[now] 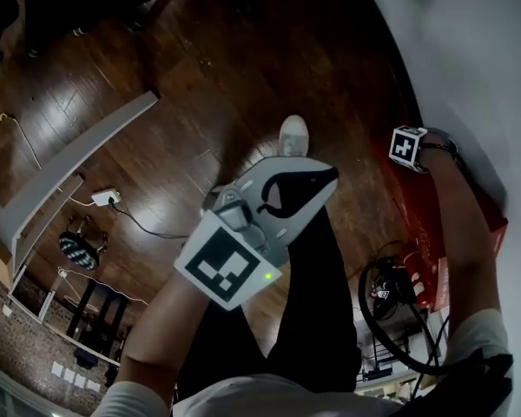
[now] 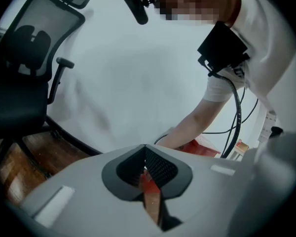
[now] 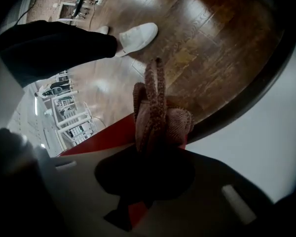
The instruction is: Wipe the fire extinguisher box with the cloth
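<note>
The cloth [image 3: 155,117], a brownish-pink knobbly rag, stands bunched upright at centre frame, pinched in the right tongs [image 3: 154,149]. The red fire extinguisher box [image 3: 101,138] shows directly behind it, toward the lower left.

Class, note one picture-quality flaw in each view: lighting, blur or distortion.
Head view: dark corners, and the white wall is a blur. Left gripper view: the wide lens bows the office chair. Right gripper view: the cloth is lit, the right hand-held gripper holding it is in deep shadow, and the wooden floor shows glare.
</note>
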